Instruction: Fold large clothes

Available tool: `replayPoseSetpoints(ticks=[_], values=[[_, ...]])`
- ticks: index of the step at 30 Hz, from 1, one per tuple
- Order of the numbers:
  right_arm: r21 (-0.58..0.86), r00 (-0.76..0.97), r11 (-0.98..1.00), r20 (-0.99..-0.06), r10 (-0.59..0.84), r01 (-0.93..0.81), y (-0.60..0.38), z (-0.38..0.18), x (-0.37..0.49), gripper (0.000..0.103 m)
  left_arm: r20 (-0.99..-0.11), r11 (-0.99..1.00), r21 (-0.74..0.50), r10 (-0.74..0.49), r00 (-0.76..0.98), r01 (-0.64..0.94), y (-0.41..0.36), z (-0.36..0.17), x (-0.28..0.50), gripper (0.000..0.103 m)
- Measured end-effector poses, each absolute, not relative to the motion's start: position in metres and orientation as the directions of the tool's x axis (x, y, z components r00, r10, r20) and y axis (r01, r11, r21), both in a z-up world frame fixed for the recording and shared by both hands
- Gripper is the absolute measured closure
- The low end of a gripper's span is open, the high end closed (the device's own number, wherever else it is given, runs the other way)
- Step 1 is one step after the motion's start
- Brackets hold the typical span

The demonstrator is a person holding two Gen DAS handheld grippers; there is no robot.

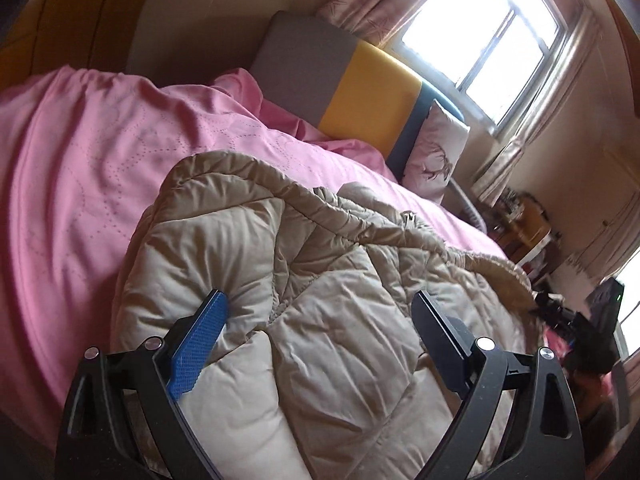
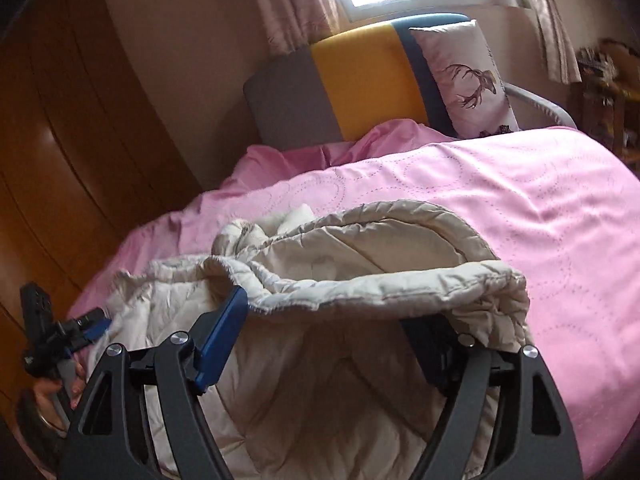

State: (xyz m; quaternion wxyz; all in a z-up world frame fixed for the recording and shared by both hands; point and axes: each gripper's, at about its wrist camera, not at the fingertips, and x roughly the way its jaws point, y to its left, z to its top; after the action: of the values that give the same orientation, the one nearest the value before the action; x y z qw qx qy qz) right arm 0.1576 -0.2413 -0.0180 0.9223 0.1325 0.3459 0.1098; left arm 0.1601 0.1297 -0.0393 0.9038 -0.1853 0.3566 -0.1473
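Note:
A beige quilted coat (image 1: 320,280) lies bunched on the pink bed cover (image 1: 80,160). My left gripper (image 1: 319,298) hovers just over it, jaws wide open, with puffy fabric bulging between the fingers and nothing pinched. In the right wrist view the coat (image 2: 360,248) has its hemmed edge draped across my right gripper (image 2: 324,312). That gripper is open. Its blue left fingertip (image 2: 228,320) shows, and the right fingertip is hidden under the cloth. The other gripper (image 2: 60,332) and the hand (image 2: 52,396) holding it show at far left.
A grey, yellow and blue headboard (image 2: 360,80) and a deer-print pillow (image 2: 468,80) stand at the bed's far end under a bright window (image 1: 480,32). A wooden wardrobe (image 2: 60,140) lines one side. A cluttered side table (image 1: 524,228) stands beyond the bed.

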Motion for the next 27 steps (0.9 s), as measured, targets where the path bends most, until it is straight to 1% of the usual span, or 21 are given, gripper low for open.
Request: replayPoseSetpoints(ticks=[3, 6, 8, 10, 11, 14, 15, 17, 18, 20, 21, 22, 23, 24, 25, 27], values=[[0.323, 0.718, 0.940, -0.629, 0.298, -0.108, -0.240, -0.027, 0.175, 0.021, -0.602, 0.903, -0.407, -0.380, 0.703, 0.140, 0.123, -0.042, 0.165, 0.009], [0.268, 0.739, 0.963, -0.644, 0.198, -0.025, -0.247, -0.031, 0.199, 0.021, -0.606, 0.906, -0.403, -0.367, 0.706, 0.126, 0.122, -0.042, 0.171, 0.008], [0.216, 0.722, 0.975, -0.682, 0.116, 0.048, -0.253, -0.043, 0.212, 0.022, -0.620, 0.910, -0.401, -0.352, 0.701, 0.101, 0.122, -0.044, 0.179, 0.008], [0.249, 0.708, 0.966, -0.695, 0.127, 0.072, -0.256, -0.050, 0.221, 0.027, -0.636, 0.910, -0.404, -0.348, 0.688, 0.087, 0.123, -0.045, 0.182, 0.008], [0.265, 0.714, 0.962, -0.687, 0.136, 0.071, -0.256, -0.050, 0.218, 0.027, -0.640, 0.907, -0.413, -0.352, 0.683, 0.081, 0.124, -0.043, 0.182, 0.008], [0.267, 0.742, 0.963, -0.642, 0.192, -0.019, -0.245, -0.038, 0.203, 0.027, -0.622, 0.887, -0.456, -0.378, 0.686, 0.075, 0.124, -0.032, 0.175, 0.008], [0.245, 0.735, 0.968, -0.648, 0.201, -0.050, -0.236, -0.034, 0.202, 0.027, -0.620, 0.880, -0.469, -0.386, 0.683, 0.073, 0.122, -0.029, 0.174, 0.008], [0.190, 0.682, 0.976, -0.701, 0.209, -0.104, -0.219, -0.035, 0.210, 0.028, -0.618, 0.866, -0.488, -0.432, 0.657, 0.110, 0.109, -0.022, 0.175, 0.008], [0.168, 0.646, 0.978, -0.735, 0.209, -0.126, -0.211, -0.041, 0.217, 0.029, -0.628, 0.872, -0.471, -0.438, 0.643, 0.134, 0.100, -0.019, 0.177, 0.008], [0.108, 0.604, 0.983, -0.777, 0.177, -0.150, -0.199, -0.054, 0.228, 0.041, -0.660, 0.905, -0.379, -0.409, 0.630, 0.191, 0.076, -0.019, 0.181, 0.009], [0.088, 0.598, 0.983, -0.784, 0.167, -0.160, -0.195, -0.059, 0.230, 0.063, -0.676, 0.919, -0.327, -0.391, 0.624, 0.221, 0.064, -0.022, 0.183, 0.027], [0.087, 0.588, 0.982, -0.790, 0.172, -0.169, -0.193, -0.064, 0.233, 0.085, -0.702, 0.933, -0.257, -0.358, 0.615, 0.250, 0.051, -0.027, 0.188, 0.037], [0.079, 0.581, 0.983, -0.797, 0.162, -0.166, -0.192, -0.068, 0.234, 0.092, -0.725, 0.946, -0.200, -0.318, 0.611, 0.254, 0.044, -0.033, 0.191, 0.048], [0.065, 0.589, 0.985, -0.794, 0.150, -0.162, -0.192, -0.068, 0.233, 0.099, -0.736, 0.953, -0.160, -0.288, 0.612, 0.255, 0.038, -0.036, 0.195, 0.068], [0.050, 0.603, 0.986, -0.786, 0.137, -0.160, -0.191, -0.066, 0.231, 0.102, -0.739, 0.954, -0.159, -0.287, 0.610, 0.256, 0.038, -0.037, 0.197, 0.079], [0.038, 0.644, 0.987, -0.753, 0.132, -0.157, -0.192, -0.055, 0.226, 0.103, -0.740, 0.949, -0.190, -0.307, 0.598, 0.252, 0.039, -0.030, 0.202, 0.101]])
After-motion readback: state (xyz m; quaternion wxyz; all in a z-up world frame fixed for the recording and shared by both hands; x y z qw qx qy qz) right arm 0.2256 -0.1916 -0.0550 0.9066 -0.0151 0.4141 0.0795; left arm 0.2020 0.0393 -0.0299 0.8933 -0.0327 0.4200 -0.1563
